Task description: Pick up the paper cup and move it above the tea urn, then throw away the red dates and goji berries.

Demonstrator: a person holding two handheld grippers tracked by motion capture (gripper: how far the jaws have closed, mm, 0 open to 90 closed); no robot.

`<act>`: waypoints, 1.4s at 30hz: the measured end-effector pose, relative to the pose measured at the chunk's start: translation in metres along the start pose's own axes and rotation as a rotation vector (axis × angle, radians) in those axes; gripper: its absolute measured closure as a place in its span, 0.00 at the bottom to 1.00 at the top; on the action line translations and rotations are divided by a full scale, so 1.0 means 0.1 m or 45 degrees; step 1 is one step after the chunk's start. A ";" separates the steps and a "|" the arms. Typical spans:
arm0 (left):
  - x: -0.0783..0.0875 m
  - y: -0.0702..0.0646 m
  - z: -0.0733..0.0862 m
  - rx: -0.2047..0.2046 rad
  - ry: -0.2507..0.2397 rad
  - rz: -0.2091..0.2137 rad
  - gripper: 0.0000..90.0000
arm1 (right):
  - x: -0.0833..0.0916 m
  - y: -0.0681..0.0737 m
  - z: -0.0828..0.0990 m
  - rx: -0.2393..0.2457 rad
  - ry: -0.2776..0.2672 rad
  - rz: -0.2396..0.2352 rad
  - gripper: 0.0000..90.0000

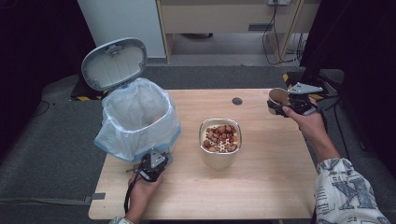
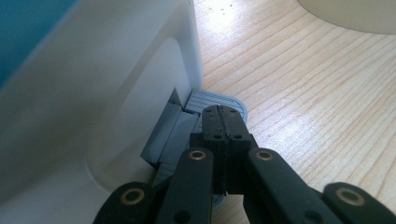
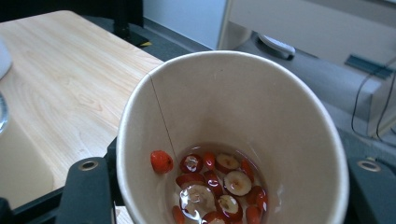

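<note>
Pale wood runs under everything here — the table (image 1: 261, 186) carries a white bin (image 1: 137, 116) with a blue-edged plastic liner and its grey lid (image 1: 114, 63) tipped up, and a steel bowl (image 1: 220, 140) of reddish-brown pieces near the middle. At the table's far right corner we see the right gripper (image 1: 285, 108) clamped around a paper cup (image 1: 279, 96), lifted off the surface and tilted. From the right gripper view the cup (image 3: 233, 140) sits between the two black jaws, which press its sides, and in its bottom lie red fruit slices (image 3: 219, 186) in a little liquid — one slice clings to the wall.

At the foot of the bin we find the left gripper (image 1: 153, 165). In the left gripper view its jaws are shut tight with nothing between them, tips (image 2: 223, 116) resting on the grey foot pedal (image 2: 219, 100) that sticks out from the bin's white base (image 2: 93, 107).
</note>
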State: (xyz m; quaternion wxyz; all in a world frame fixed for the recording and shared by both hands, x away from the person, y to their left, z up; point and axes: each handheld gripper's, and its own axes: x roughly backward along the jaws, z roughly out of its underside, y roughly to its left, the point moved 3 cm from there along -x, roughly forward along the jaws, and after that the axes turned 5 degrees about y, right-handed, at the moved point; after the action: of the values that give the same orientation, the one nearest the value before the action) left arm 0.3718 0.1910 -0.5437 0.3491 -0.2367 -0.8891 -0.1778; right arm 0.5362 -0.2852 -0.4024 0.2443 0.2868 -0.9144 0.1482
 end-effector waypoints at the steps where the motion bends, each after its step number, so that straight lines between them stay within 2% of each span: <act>1: 0.00 0.00 0.00 -0.001 0.000 0.000 0.99 | 0.00 0.00 -0.01 0.010 -0.002 -0.005 0.37; 19: 0.00 0.00 0.00 0.004 -0.001 0.003 0.99 | 0.16 0.07 -0.36 0.184 -0.060 -0.044 0.37; 24: 0.00 0.00 0.00 0.005 0.002 0.004 0.99 | 0.19 0.09 -0.43 0.215 -0.069 -0.050 0.37; 32: 0.00 0.00 0.00 0.005 0.002 0.004 0.99 | 0.21 0.09 -0.48 0.230 -0.071 -0.043 0.37; 38: 0.00 0.01 0.00 0.007 0.000 0.006 0.99 | 0.21 0.19 -0.55 0.269 -0.075 -0.065 0.37; 42: 0.00 0.01 0.00 0.006 0.003 0.005 0.99 | 0.23 0.19 -0.58 0.269 -0.076 -0.051 0.37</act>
State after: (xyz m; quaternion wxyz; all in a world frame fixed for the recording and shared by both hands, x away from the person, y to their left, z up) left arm 0.3718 0.1916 -0.5435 0.3511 -0.2375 -0.8886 -0.1752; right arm 0.5294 -0.2573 -0.3442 0.1881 0.3333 -0.8947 0.2302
